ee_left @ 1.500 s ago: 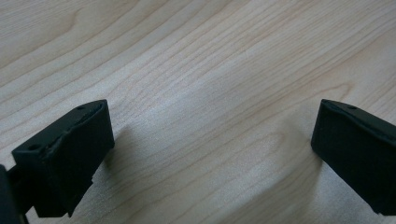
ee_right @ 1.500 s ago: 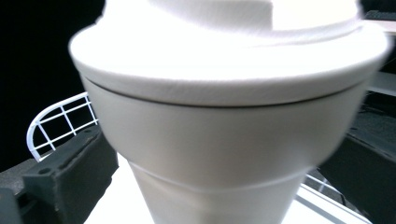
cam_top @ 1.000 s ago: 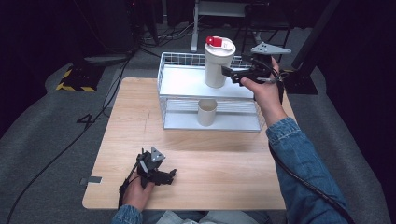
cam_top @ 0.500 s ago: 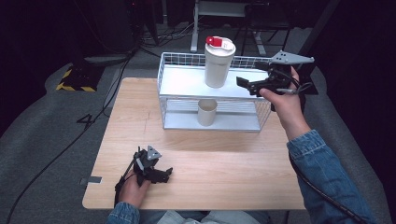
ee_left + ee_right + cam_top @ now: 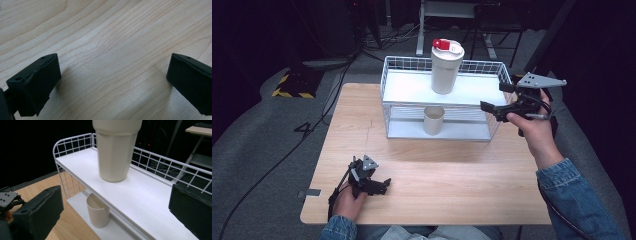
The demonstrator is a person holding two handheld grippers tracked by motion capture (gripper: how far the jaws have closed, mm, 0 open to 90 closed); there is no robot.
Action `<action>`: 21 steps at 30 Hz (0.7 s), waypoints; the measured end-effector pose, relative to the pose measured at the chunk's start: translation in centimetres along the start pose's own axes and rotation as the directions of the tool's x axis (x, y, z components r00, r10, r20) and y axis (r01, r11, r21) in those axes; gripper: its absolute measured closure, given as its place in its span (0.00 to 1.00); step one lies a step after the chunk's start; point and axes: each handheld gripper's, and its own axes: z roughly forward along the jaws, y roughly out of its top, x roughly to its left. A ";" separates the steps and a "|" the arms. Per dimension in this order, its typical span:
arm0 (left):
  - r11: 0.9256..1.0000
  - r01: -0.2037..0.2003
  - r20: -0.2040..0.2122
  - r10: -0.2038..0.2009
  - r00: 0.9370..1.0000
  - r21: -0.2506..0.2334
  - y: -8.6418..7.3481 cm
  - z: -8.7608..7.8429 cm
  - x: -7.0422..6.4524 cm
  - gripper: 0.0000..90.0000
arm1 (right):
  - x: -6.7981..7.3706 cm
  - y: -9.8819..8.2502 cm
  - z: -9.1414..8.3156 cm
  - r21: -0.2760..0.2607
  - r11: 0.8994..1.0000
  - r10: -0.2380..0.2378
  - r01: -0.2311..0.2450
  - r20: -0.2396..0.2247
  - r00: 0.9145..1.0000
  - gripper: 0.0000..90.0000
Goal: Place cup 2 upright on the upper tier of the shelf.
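Note:
A tall cream tumbler point(image 5: 447, 67) with a red-and-white lid stands upright on the top shelf of a white wire rack point(image 5: 407, 87). The right gripper view shows the tumbler point(image 5: 114, 150) ahead, clear of the jaws. A small cream cup point(image 5: 433, 120) sits on the lower shelf, and the cup point(image 5: 98, 211) is open at the top. My right gripper point(image 5: 494, 96) hovers open to the right of the rack, holding nothing. My left gripper point(image 5: 381, 184) rests open near the table's front left. In its own view the left gripper point(image 5: 113, 75) has bare wood between its jaws.
The wooden table point(image 5: 452, 180) spreads between the rack and the front edge. The rack's wire rim point(image 5: 72, 141) rises around the top shelf. Dark floor, cables and a yellow-black striped block point(image 5: 292, 82) lie beyond the table.
My right gripper was around the tumbler a second ago; it has let go and backed off to the right. The tumbler stays on the top shelf. The left gripper barely moved.

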 end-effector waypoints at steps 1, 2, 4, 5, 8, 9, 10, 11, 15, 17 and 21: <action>1.000 0.001 0.001 -0.001 1.000 0.002 0.0 0.0 0.0 0.00 | 0.0 -0.3 -0.3 0.004 1.000 0.004 -0.004 0.004 1.000 0.00; 1.000 -0.008 -0.003 0.008 1.000 -0.002 0.1 0.1 0.1 0.00 | 0.0 -0.6 -0.5 0.007 1.000 0.001 -0.001 0.004 1.000 0.00; 1.000 0.001 -0.003 -0.001 1.000 -0.004 0.2 0.2 0.1 0.00 | 0.0 -1.1 -0.9 0.015 1.000 -0.001 0.001 0.005 1.000 0.00; 1.000 0.002 -0.004 -0.002 1.000 -0.002 0.2 0.2 0.2 0.00 | 0.1 -1.3 -1.2 0.018 1.000 -0.002 0.002 0.006 1.000 0.00; 1.000 0.005 -0.009 -0.005 1.000 0.000 0.3 0.2 0.3 0.00 | 0.3 -2.1 -1.8 0.028 1.000 -0.003 0.003 0.000 1.000 0.00; 1.000 0.007 -0.009 -0.007 1.000 -0.001 0.3 0.3 0.3 0.00 | 0.4 -2.4 -2.0 0.031 1.000 -0.003 0.003 -0.002 1.000 0.00; 1.000 0.008 -0.009 -0.008 1.000 -0.001 0.3 0.3 0.3 0.00 | 0.4 -2.7 -2.2 0.035 0.999 -0.003 0.003 -0.006 1.000 0.00; 1.000 0.008 -0.010 -0.008 1.000 0.000 0.3 0.3 0.3 0.00 | 0.5 -3.0 -2.4 0.040 0.999 0.000 0.001 -0.008 1.000 0.00; 1.000 0.008 -0.011 -0.008 1.000 -0.001 0.3 0.3 0.3 0.00 | 0.7 -4.4 -3.0 0.057 0.998 0.002 -0.001 -0.010 1.000 0.00; 1.000 0.008 -0.011 -0.008 1.000 -0.001 0.3 0.3 0.3 0.00 | 0.8 -5.1 -3.2 0.067 0.998 0.010 -0.009 -0.014 1.000 0.00; 1.000 0.008 -0.011 -0.008 1.000 -0.001 0.3 0.3 0.3 0.00 | 1.3 -6.7 -3.4 0.080 0.997 0.005 -0.004 -0.013 1.000 0.00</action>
